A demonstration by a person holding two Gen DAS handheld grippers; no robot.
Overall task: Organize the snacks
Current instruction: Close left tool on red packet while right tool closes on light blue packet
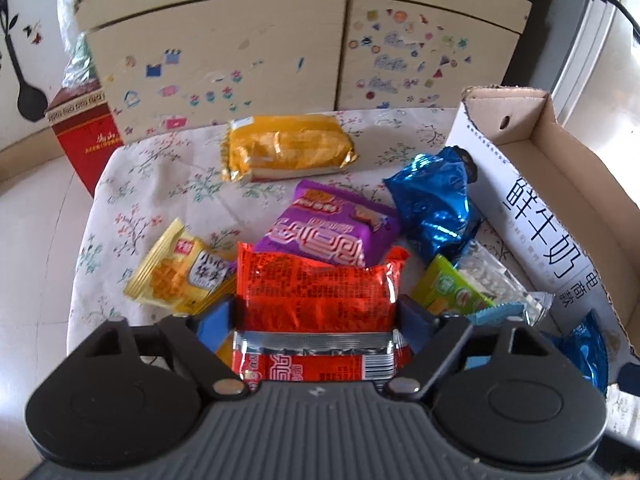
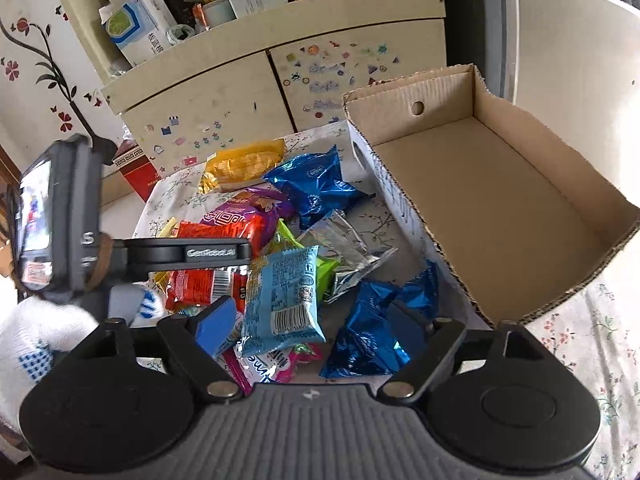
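Straddling the red packet (image 1: 316,292), the left gripper (image 1: 316,312) has its pads at the packet's two edges, apparently gripping it for transfer. Right gripper (image 2: 310,324), pitched steeply down, stands open around the light-blue packet (image 2: 282,300), pads clear. Both packets lie in the heap beside the empty cardboard box (image 2: 520,200), the likely destination.

A home room: cream wooden cabinet (image 1: 224,60) covered in children's stickers, floral wall decals (image 2: 24,32), flower-print cloth on the table (image 1: 160,184).
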